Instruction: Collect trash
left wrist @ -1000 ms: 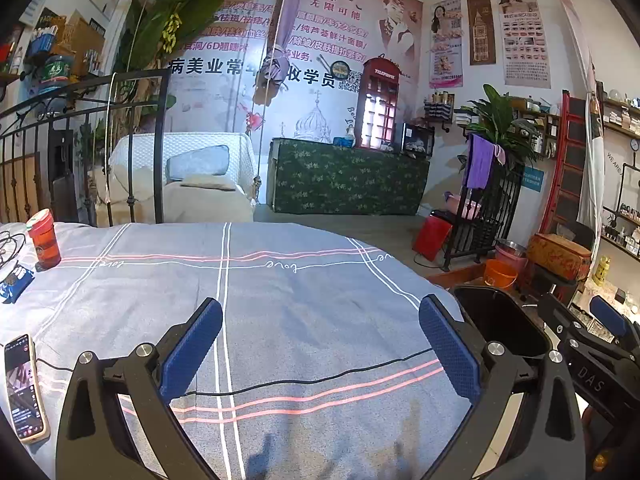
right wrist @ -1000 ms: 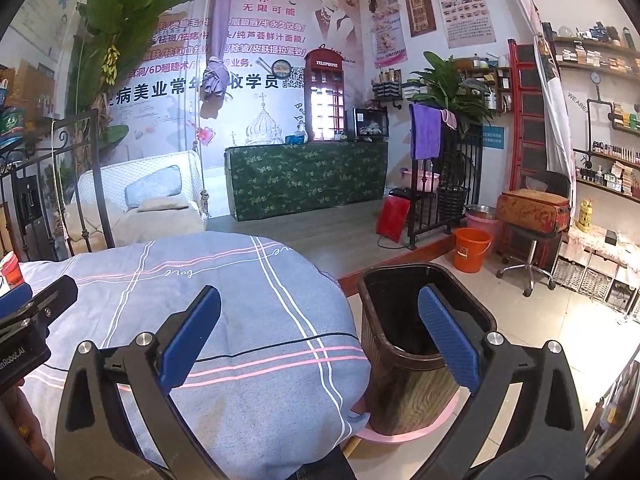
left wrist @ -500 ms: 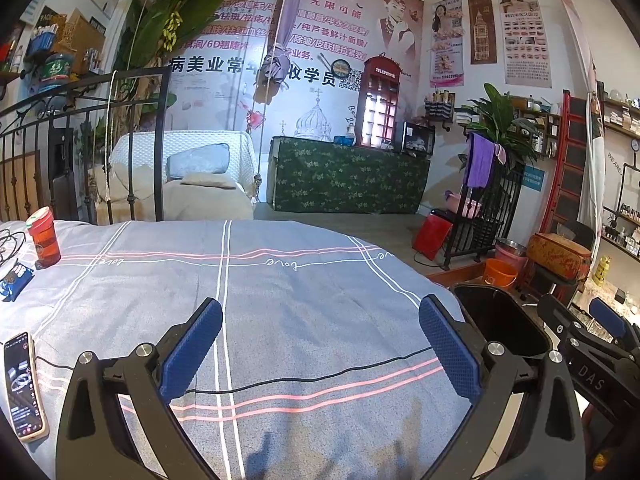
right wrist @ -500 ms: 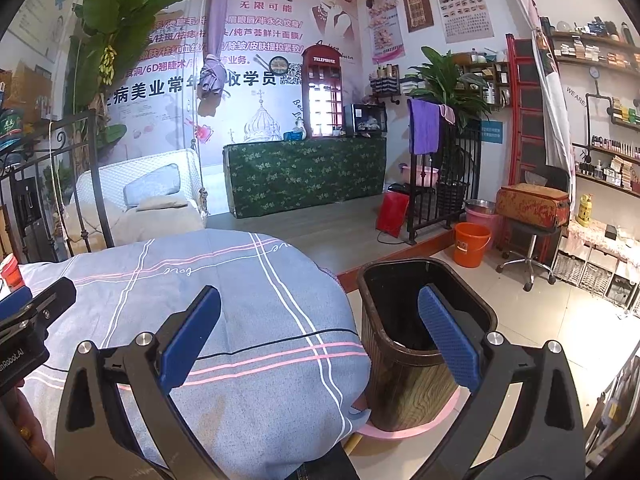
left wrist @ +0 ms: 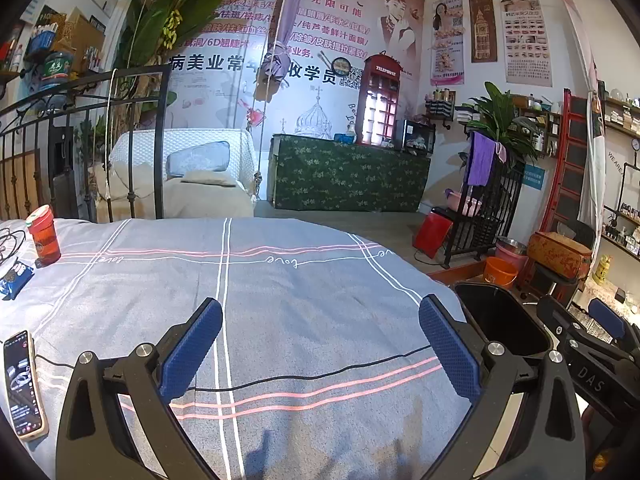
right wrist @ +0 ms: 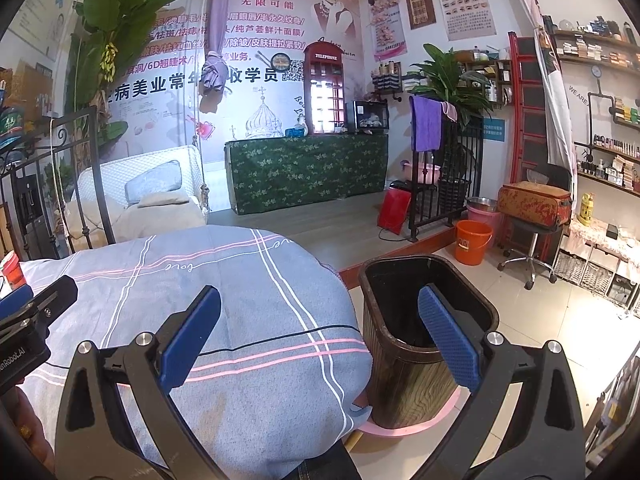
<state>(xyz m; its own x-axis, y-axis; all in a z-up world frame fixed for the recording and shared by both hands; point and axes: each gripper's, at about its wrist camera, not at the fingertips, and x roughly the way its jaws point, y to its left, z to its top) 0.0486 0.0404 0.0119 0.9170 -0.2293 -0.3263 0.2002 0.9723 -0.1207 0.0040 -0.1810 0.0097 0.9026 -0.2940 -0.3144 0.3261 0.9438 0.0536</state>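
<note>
Both grippers hang over a bed covered with a grey-blue sheet (left wrist: 304, 280) crossed by pink and white stripes. The left gripper (left wrist: 320, 344) has its blue-padded jaws spread wide with nothing between them; the right gripper (right wrist: 320, 340) is spread just as wide and equally empty, its right pad in line with the mouth of the dark brown waste bin (right wrist: 404, 372). That bin stands on the floor, just beside the right edge of the bed. At the far left of the sheet stands a red cup (left wrist: 44, 236), upright, with a blue snack wrapper (left wrist: 14, 280) lying a little nearer. A phone (left wrist: 22, 384) with a lit screen lies at the near left, a black cable (left wrist: 300, 376) running across the sheet from it.
</note>
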